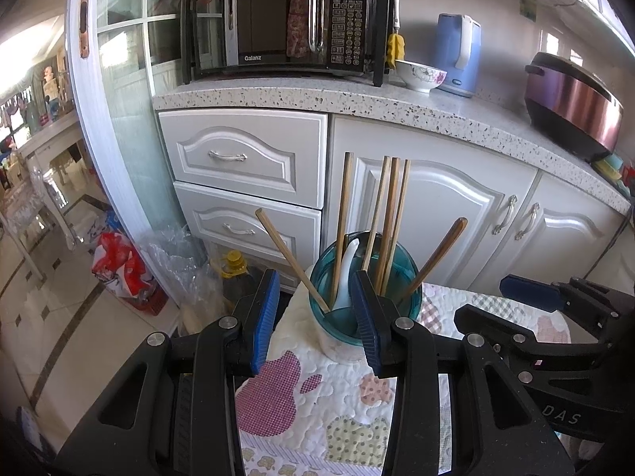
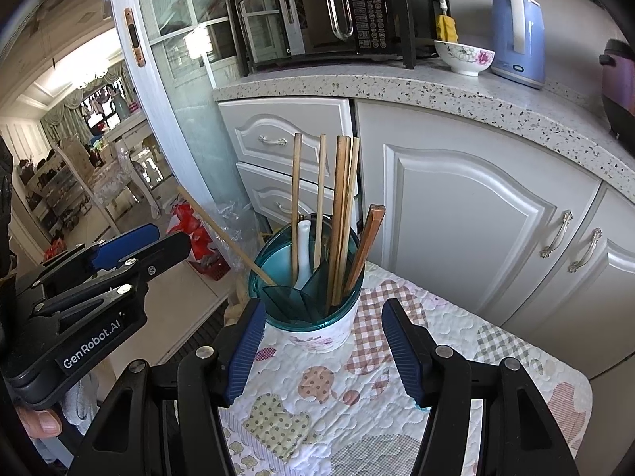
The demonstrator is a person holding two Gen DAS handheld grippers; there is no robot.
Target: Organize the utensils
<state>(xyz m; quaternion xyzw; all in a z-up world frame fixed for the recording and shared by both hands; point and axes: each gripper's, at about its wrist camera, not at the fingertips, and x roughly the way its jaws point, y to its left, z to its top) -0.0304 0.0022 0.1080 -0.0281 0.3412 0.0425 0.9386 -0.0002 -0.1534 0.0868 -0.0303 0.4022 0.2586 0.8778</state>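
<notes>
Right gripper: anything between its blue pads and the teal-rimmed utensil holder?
Nothing. In the right wrist view, only bare patchwork quilted cloth lies between the open right gripper and the teal-rimmed utensil holder.

One holder (image 2: 317, 329) holds six chopsticks (image 2: 341, 214) and one spoon (image 2: 303, 250).

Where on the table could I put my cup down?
The quilted cloth is bare right of the holder, toward the cupboard doors, and in front of it between the right tool's pads. The far left corner is crowded: holder, chopsticks, left tool.
</notes>
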